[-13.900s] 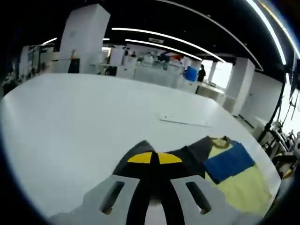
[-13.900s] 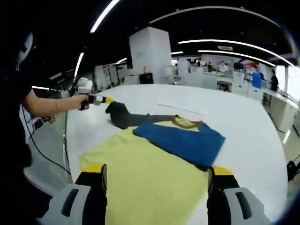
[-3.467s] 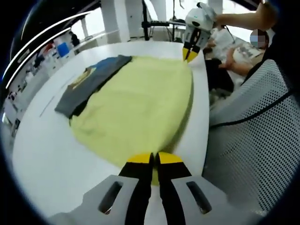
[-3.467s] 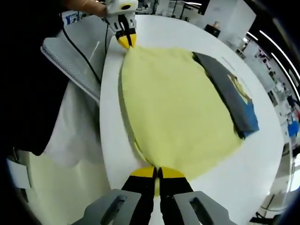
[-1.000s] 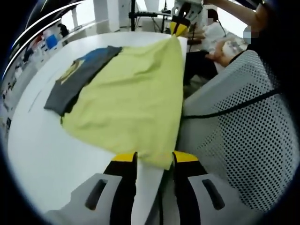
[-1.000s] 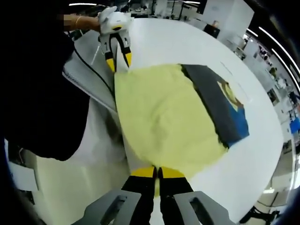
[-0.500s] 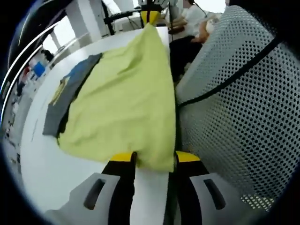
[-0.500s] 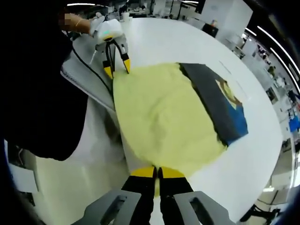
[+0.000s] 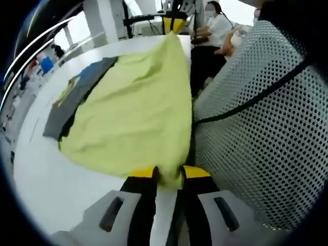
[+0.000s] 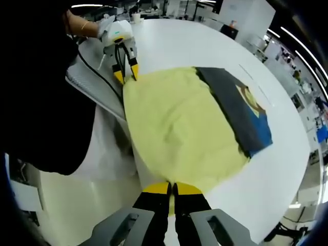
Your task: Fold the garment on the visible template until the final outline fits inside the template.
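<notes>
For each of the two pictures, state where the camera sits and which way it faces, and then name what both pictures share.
Left gripper view: rides the left gripper at the table edge, looking along the yellow garment toward the right gripper; mesh chair beside it.
Right gripper view: rides the right gripper, looking back across the garment at the left gripper and the person's hand.
Shared: garment, white table, both grippers.

Open white surface (image 10: 215,46) lies beyond and beside the shirt (image 10: 179,128); passage there is unobstructed. A mesh chair back (image 9: 256,133) stands close against the near edge, crowding the shirt's corner.
</notes>
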